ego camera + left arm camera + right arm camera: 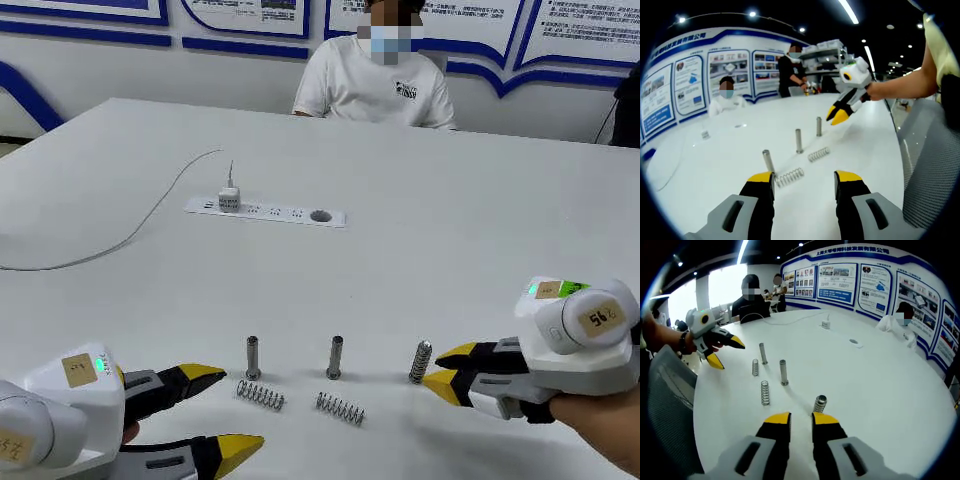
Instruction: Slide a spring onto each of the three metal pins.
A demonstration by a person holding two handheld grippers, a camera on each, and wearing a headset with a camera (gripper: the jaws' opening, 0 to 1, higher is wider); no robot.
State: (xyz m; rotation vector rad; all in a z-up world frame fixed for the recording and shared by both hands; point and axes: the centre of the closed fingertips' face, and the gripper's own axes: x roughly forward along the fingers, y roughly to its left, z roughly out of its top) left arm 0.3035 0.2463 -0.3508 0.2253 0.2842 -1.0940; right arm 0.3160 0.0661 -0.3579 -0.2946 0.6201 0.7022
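My left gripper (220, 409) sits closest, jaws spread wide and empty. Just past its tips, left of the middle pin (335, 357), lies the left spring (260, 394). It is flat on the table (420, 250), with its long axis roughly along the row of pins. The bare left pin (252, 357) stands upright just behind it. A second spring (339, 407) lies flat just in front of the middle pin.

Right of the middle pin, the right pin (424, 346) wears a fitted spring (819, 405). My right gripper (447, 368) hovers just beside it, jaws a little apart and gripping nothing.

I judge the left gripper nearer the left spring, so that pickup falls to it. The left gripper view puts that spring ahead of the gap between the jaws, slanting across it. The right gripper view shows the right pin just beyond one tip, not between the jaws.
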